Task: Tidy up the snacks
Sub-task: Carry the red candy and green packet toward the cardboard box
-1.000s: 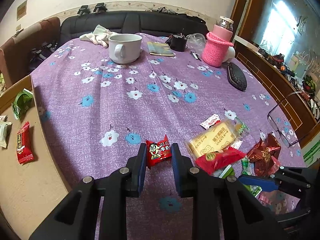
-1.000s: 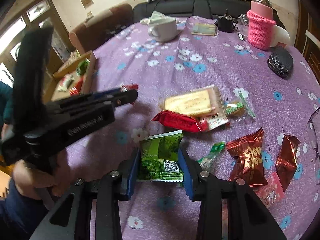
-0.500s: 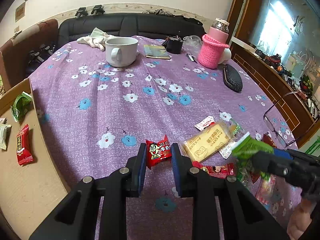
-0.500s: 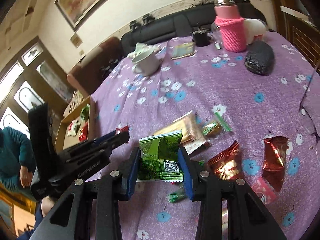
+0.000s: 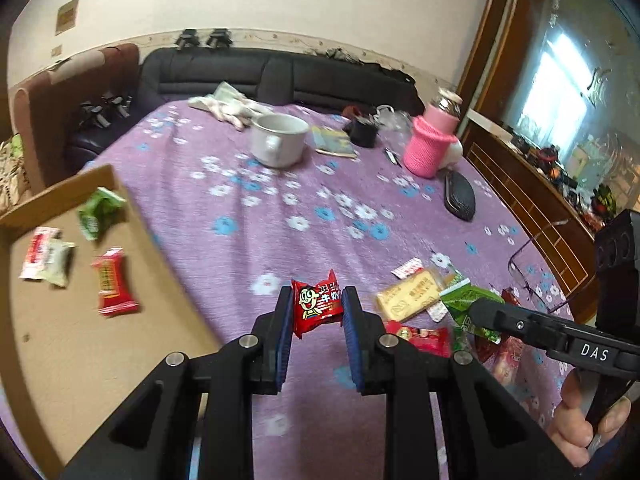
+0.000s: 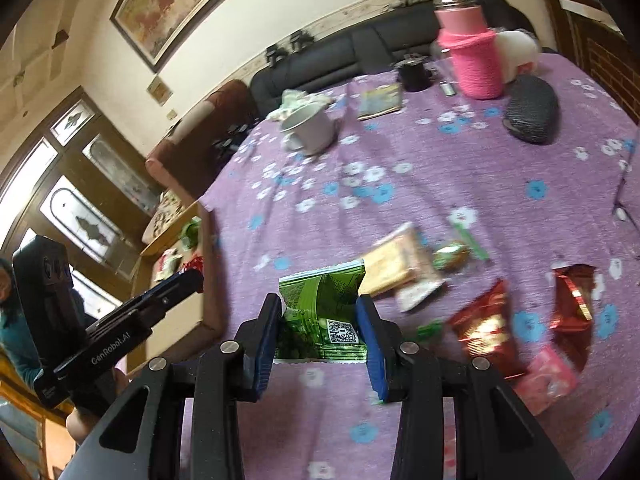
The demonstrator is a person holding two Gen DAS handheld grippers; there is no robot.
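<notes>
Both packets are now off the purple flowered desk (image 5: pixel 248 216): the left gripper (image 5: pixel 316 312) has its jaws closed on the small red candy packet (image 5: pixel 316 307), and the right gripper (image 6: pixel 322 322) has its jaws closed on the green snack packet (image 6: pixel 324 312). Compared with a second ago, both hands have risen and the left one has swung toward the cardboard box (image 5: pixel 60 344), which fills more of its view. The pickup looks finished; next comes carrying both to the box, while the other snacks (image 6: pixel 486 326) wait on the desk.
</notes>
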